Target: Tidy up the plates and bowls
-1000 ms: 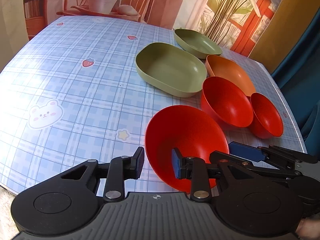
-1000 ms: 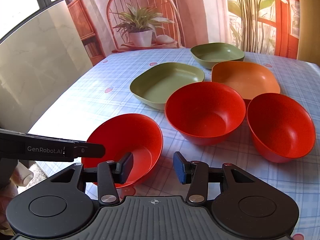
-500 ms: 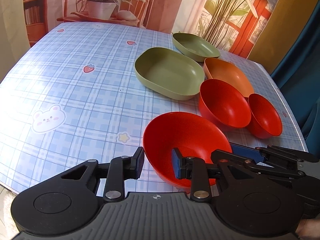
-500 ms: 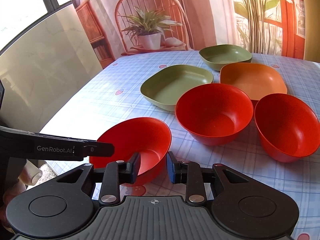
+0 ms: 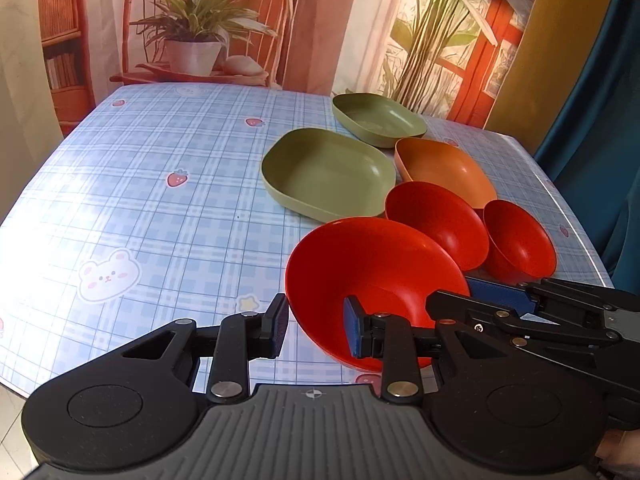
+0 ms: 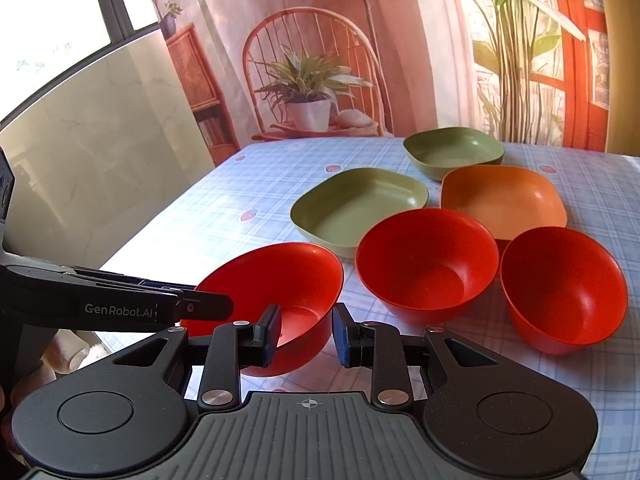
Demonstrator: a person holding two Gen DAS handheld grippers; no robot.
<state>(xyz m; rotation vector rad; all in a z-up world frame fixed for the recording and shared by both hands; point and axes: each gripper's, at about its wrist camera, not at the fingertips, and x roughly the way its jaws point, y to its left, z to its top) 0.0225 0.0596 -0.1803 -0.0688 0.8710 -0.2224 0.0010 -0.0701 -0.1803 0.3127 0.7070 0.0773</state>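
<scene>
Left wrist view: left gripper [image 5: 314, 330], jaws parted, straddling the near rim of a red bowl [image 5: 372, 276] at 6 o'clock, one pad outside the wall and one inside, a gap showing on the outer side, so not clenched. The bowl is tilted, its mouth facing up and left. Right gripper [image 5: 480, 304] enters from 4 o'clock, its blue-padded finger just beside the bowl's right rim. Blue checked tablecloth [image 5: 160, 200] carries, toward 1 o'clock, a large green plate [image 5: 328, 172], a smaller green dish [image 5: 378, 120] behind it, an orange dish [image 5: 444, 170], a second red bowl [image 5: 438, 220] and a third red bowl [image 5: 520, 246] at 3 o'clock. Potted plant [image 5: 192, 48] on a rattan chair at 11 o'clock. Right wrist view: right gripper [image 6: 306, 334], jaws set either side of the same red bowl's [image 6: 276, 284] near wall at 6 o'clock; whether the pads press the wall cannot be told. Left gripper [image 6: 192, 306], marked GenRobot.AI, reaches in from 9 o'clock to the bowl's left rim. Second red bowl [image 6: 426, 262] and third red bowl [image 6: 560, 286] sit toward 3 o'clock; green plate [image 6: 360, 204], orange dish [image 6: 502, 200] and green dish [image 6: 454, 152] lie beyond, toward 1 o'clock.
</scene>
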